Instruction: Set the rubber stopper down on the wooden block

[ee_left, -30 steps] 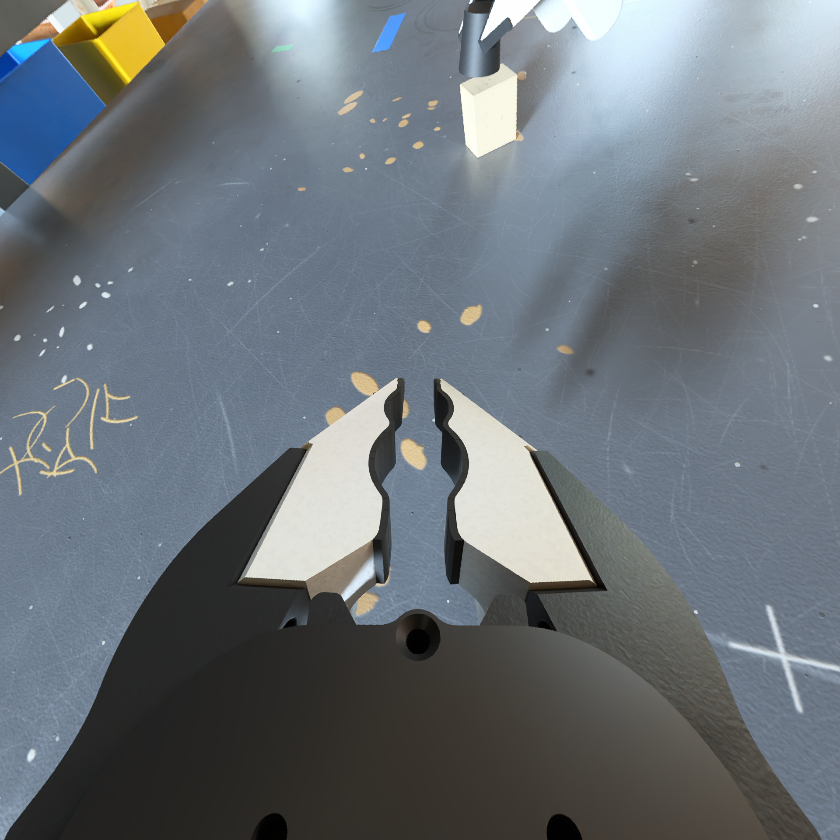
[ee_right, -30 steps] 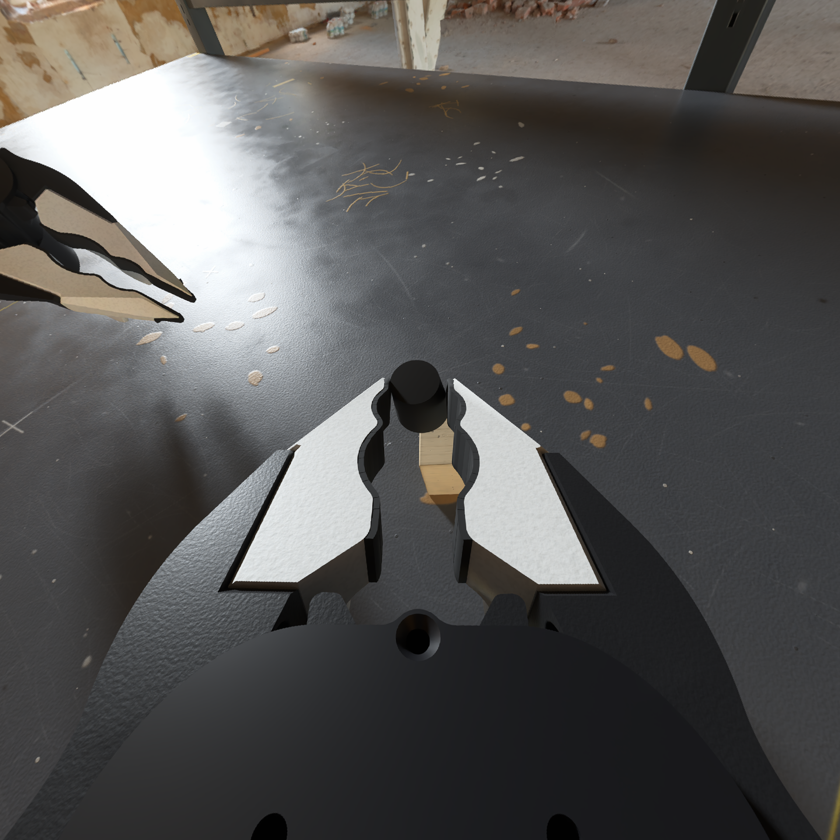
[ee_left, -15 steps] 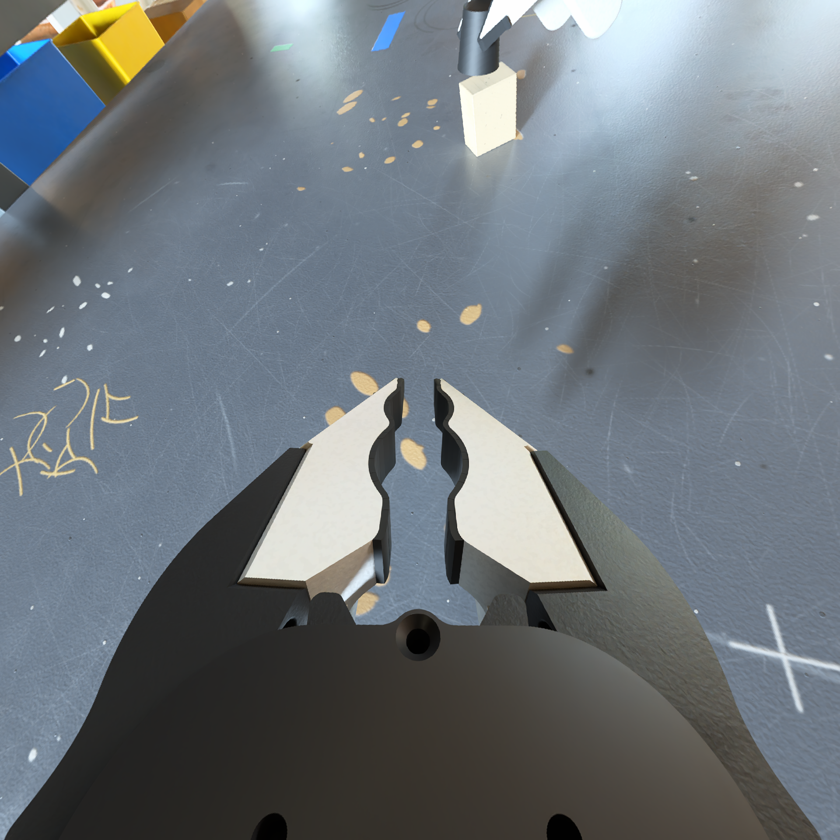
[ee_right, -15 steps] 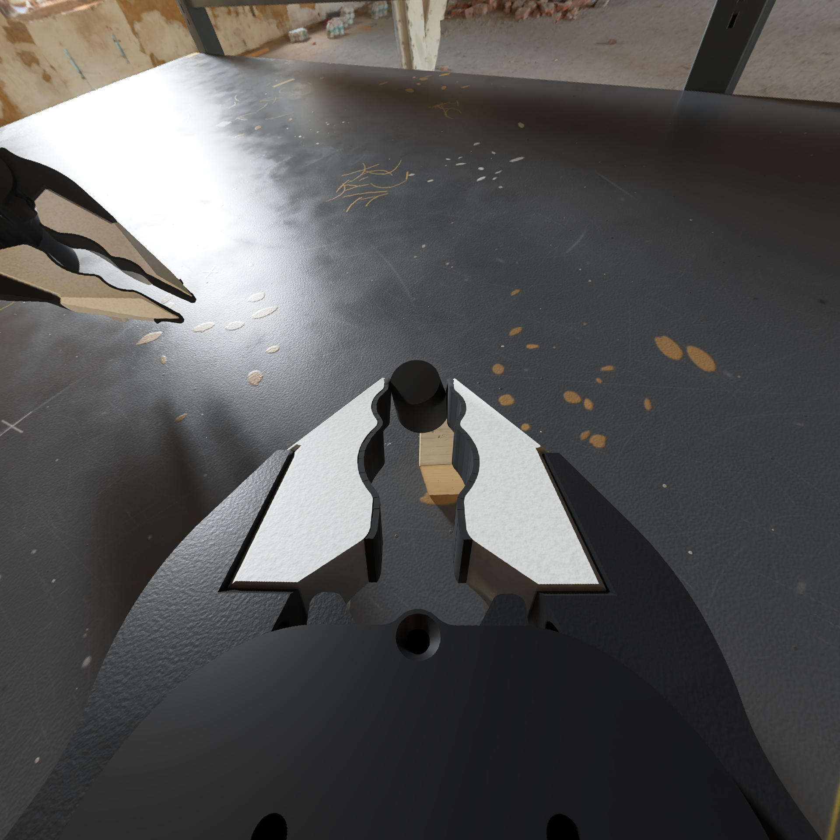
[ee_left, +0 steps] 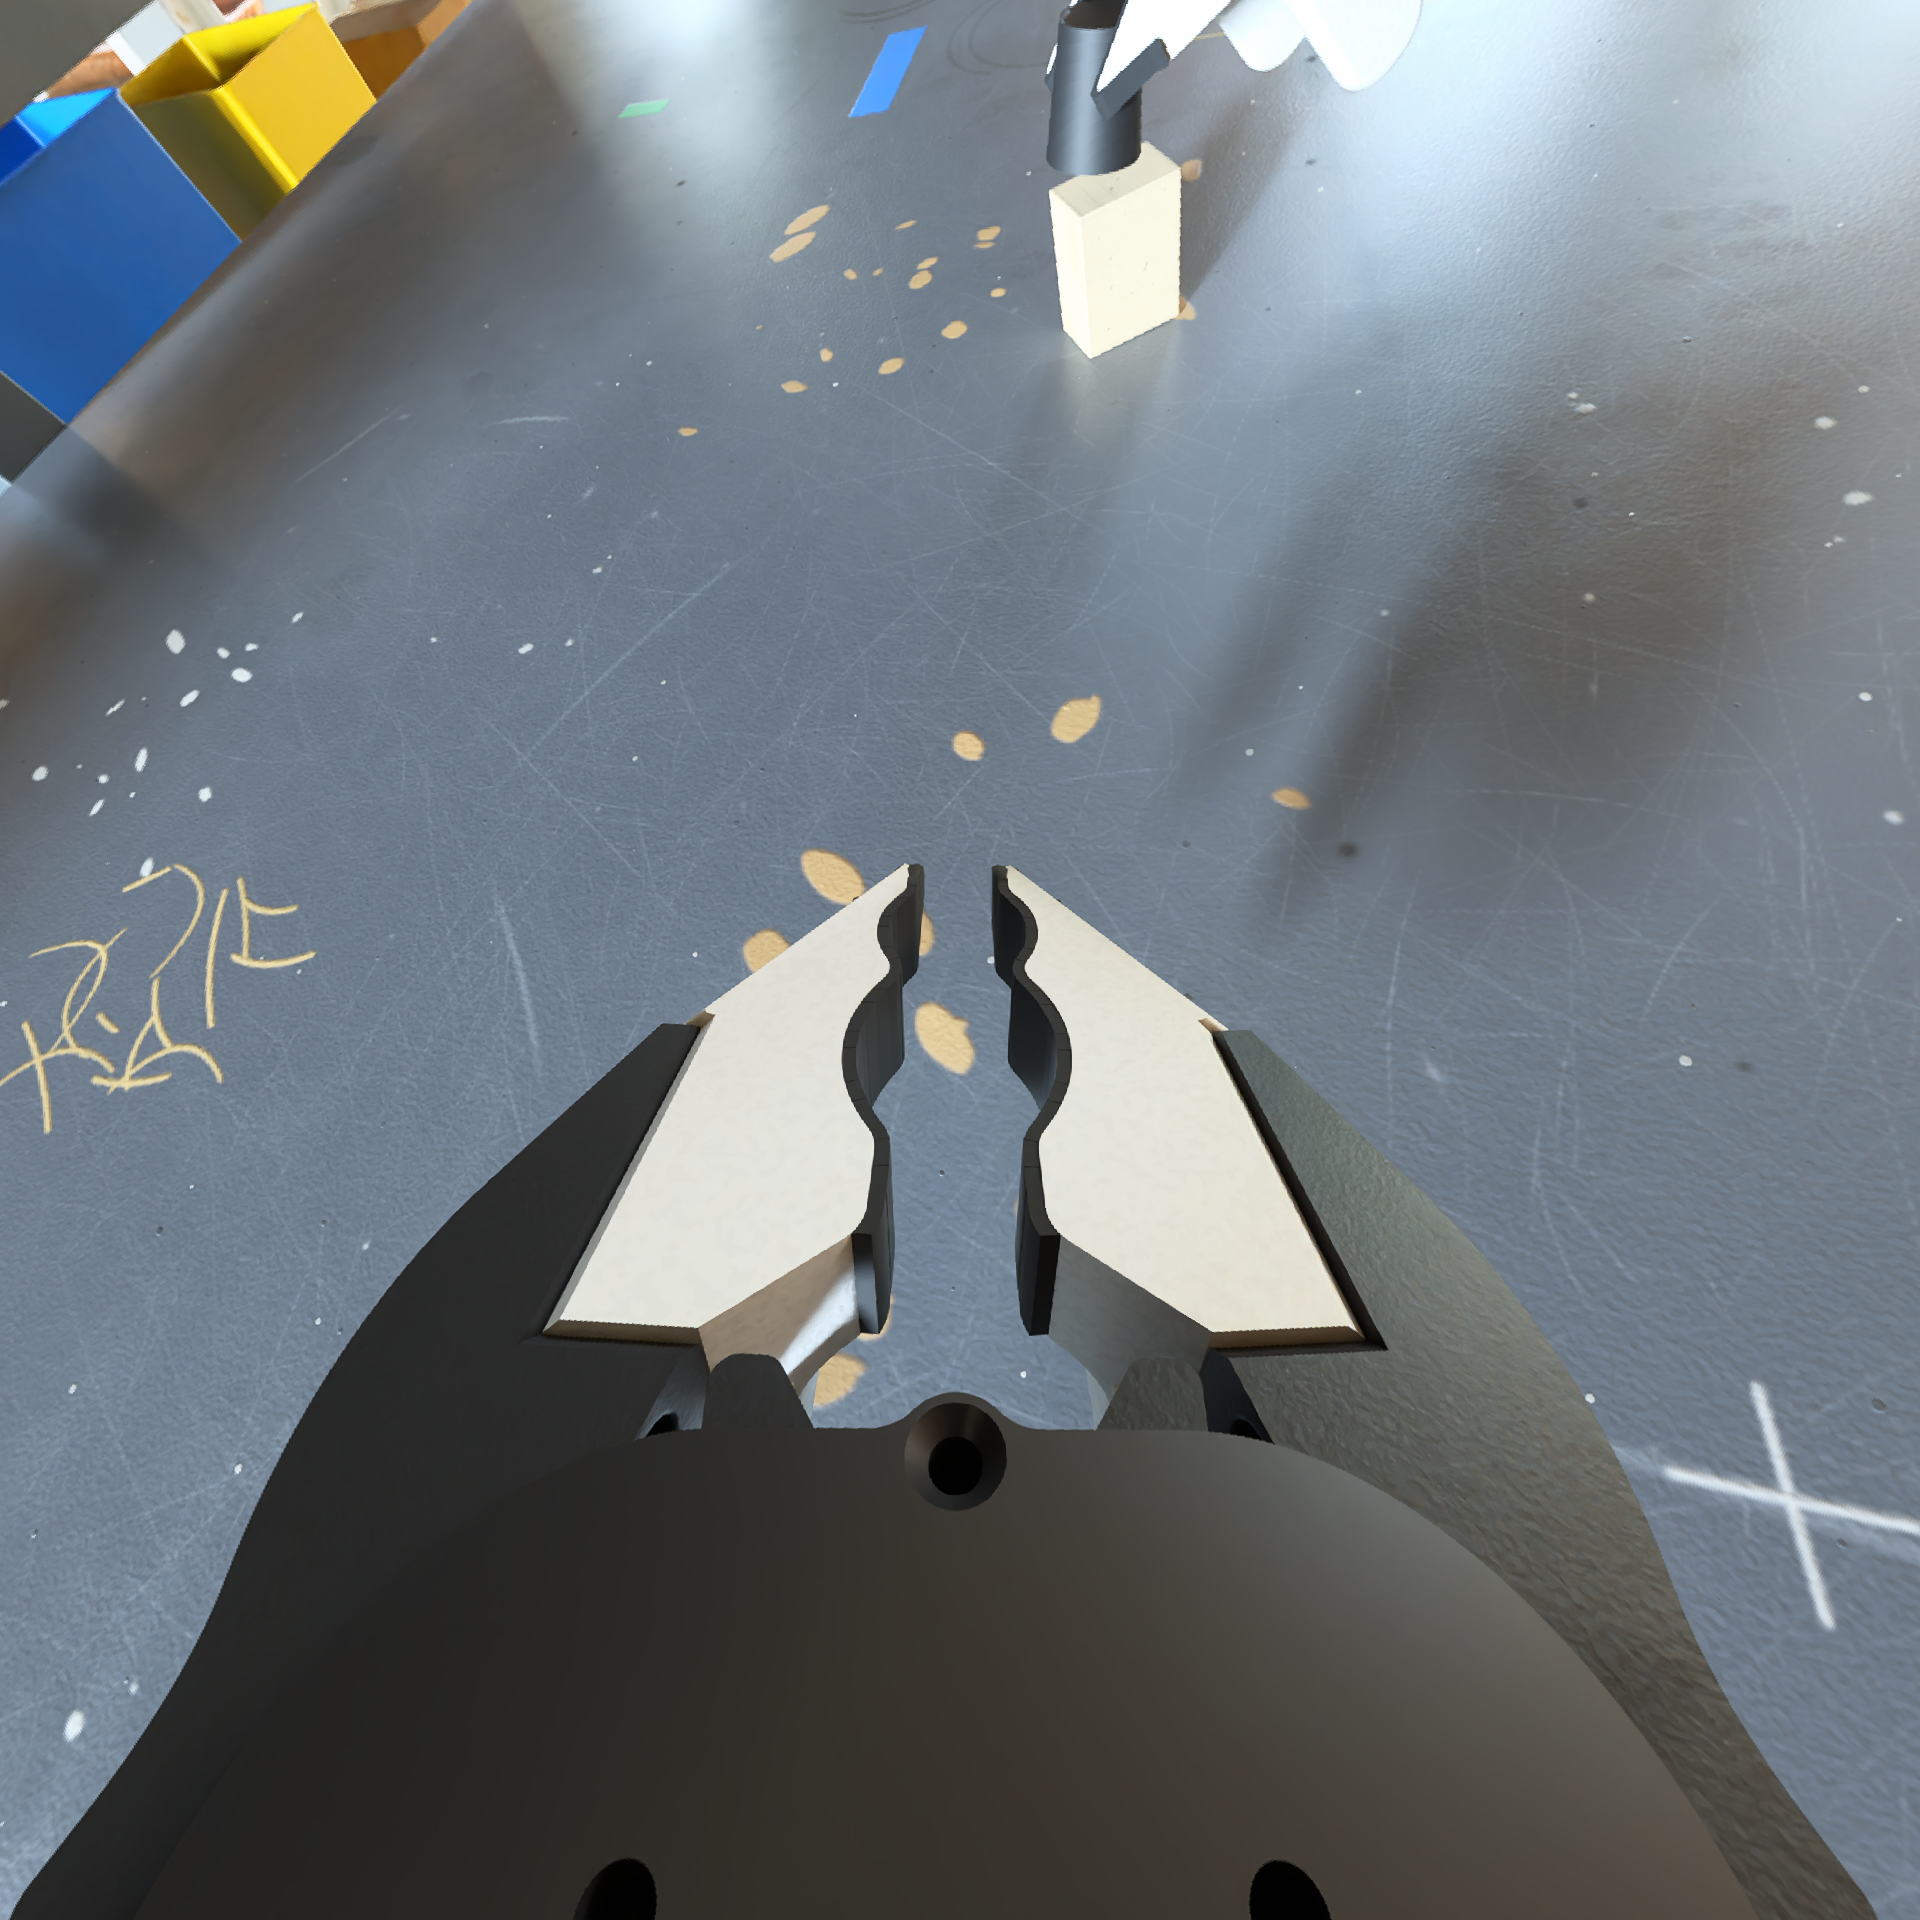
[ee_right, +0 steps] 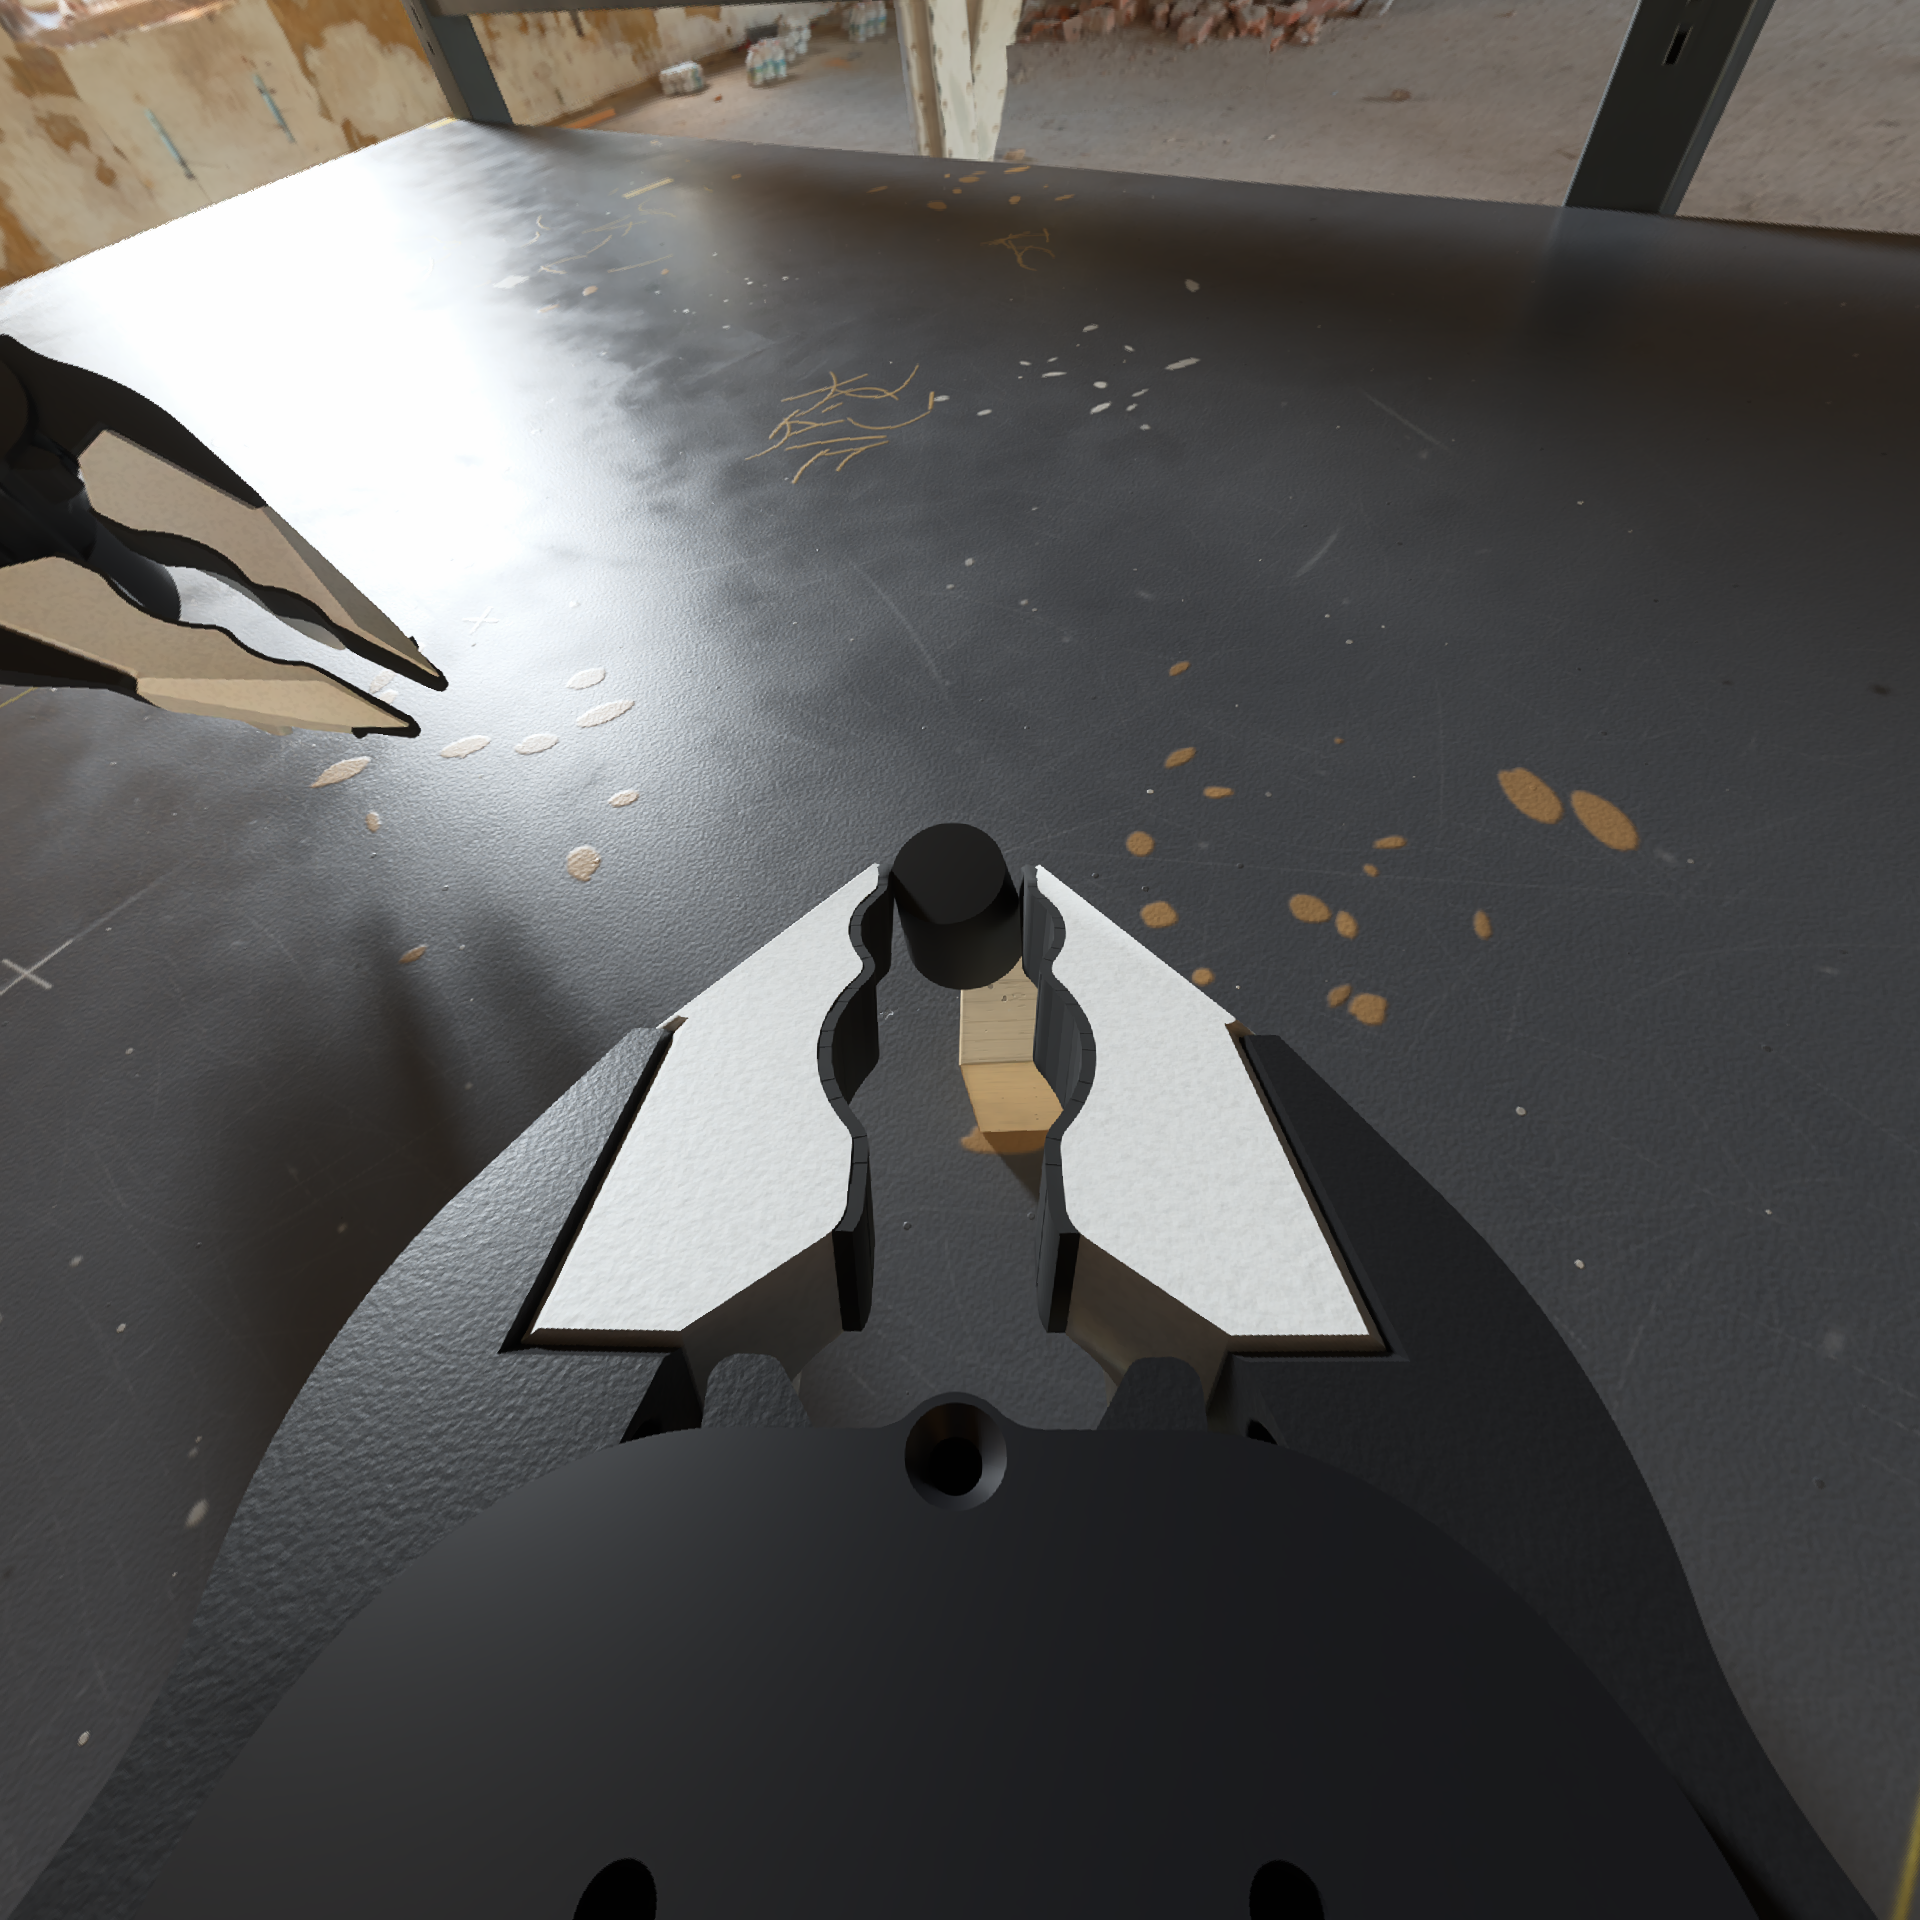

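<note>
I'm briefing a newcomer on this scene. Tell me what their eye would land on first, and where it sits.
First, the black rubber stopper pinched at the fingertips of the right gripper, directly over the pale wooden block standing upright on the dark, scratched table. Next, the left gripper, its narrowly parted fingers holding nothing, low over the table well away from the block. Last, the bright blue bin and yellow bin beyond the table's far left edge in the left wrist view.

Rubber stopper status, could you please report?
Right gripper shut on black cylindrical rubber stopper, touching pale wooden block. Left gripper empty, nearly closed. Nothing in the way.
</note>
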